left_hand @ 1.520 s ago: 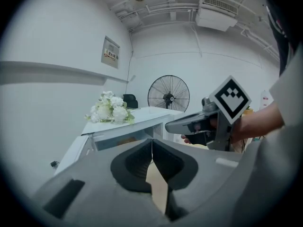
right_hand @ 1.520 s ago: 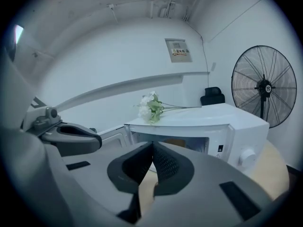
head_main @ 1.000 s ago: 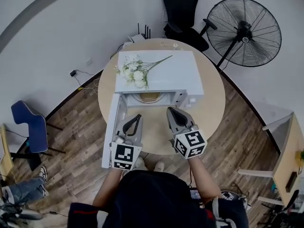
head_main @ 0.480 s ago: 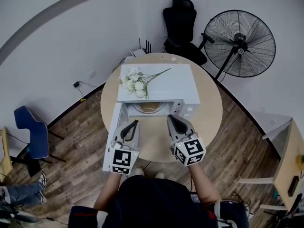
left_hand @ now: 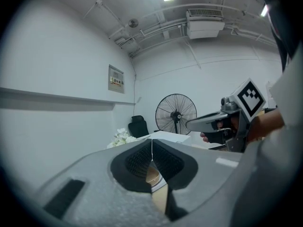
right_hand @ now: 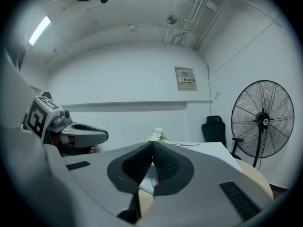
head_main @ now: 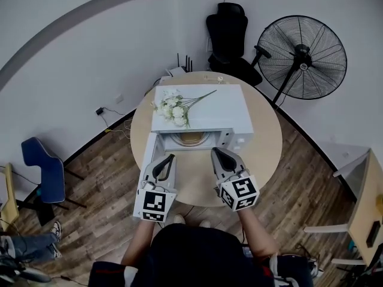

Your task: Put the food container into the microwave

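1. The food container [head_main: 190,138] shows as a tan round shape already inside the microwave [head_main: 200,103]. The microwave's door [head_main: 147,154] stands swung open at its left.
2. The left gripper [head_main: 170,158] and right gripper [head_main: 216,152] hover side by side just in front of the microwave's opening. Each has its jaws pressed together with nothing between them.
3. Judged from this, the placing step looks done, and shutting the door is what is left.
4. That next move calls for the left gripper to get behind the door's outer face. It would then push the door round toward the microwave's front until it latches, without nudging the microwave back.
5. The microwave sits on a round, pale wooden table [head_main: 266,130], with white flowers [head_main: 173,107] lying on the microwave's top.
6. Behind the microwave stand a black office chair [head_main: 227,28] and a large floor fan [head_main: 302,57]. Left of the microwave, on the wood floor [head_main: 102,202], is a blue chair [head_main: 39,169].
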`<state>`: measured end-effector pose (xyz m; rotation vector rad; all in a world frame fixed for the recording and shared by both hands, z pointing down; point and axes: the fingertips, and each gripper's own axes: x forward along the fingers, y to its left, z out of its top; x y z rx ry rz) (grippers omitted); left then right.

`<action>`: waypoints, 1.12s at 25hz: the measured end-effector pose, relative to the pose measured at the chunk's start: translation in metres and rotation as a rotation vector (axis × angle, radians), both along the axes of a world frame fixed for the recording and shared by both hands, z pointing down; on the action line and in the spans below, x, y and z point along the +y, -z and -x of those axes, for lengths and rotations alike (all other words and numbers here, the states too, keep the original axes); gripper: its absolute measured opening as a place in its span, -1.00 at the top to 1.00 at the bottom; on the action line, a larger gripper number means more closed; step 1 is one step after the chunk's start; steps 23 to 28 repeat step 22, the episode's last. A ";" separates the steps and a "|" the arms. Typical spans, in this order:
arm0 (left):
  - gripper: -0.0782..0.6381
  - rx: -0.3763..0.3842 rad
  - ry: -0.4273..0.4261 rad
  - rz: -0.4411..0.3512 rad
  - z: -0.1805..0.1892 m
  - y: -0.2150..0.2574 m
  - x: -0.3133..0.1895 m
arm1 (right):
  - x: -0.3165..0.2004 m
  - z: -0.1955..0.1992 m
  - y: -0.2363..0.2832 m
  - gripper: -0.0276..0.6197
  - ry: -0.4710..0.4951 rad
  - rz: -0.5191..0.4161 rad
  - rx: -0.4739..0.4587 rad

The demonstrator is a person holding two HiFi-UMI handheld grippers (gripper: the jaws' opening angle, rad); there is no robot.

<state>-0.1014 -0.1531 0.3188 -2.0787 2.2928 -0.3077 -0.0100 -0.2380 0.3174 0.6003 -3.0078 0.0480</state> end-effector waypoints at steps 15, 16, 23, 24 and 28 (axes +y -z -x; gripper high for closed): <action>0.73 0.017 -0.009 -0.009 -0.007 0.000 0.010 | 0.010 0.003 0.002 0.88 -0.007 -0.013 -0.002; 0.73 0.017 -0.008 -0.010 -0.007 0.000 0.011 | 0.010 0.003 0.002 0.88 -0.007 -0.012 -0.003; 0.73 0.018 -0.003 -0.014 -0.005 0.003 0.016 | 0.014 0.005 0.004 0.88 -0.009 -0.004 -0.014; 0.73 0.018 -0.003 -0.014 -0.005 0.003 0.016 | 0.014 0.005 0.004 0.88 -0.009 -0.004 -0.014; 0.73 0.018 -0.003 -0.014 -0.005 0.003 0.016 | 0.014 0.005 0.004 0.88 -0.009 -0.004 -0.014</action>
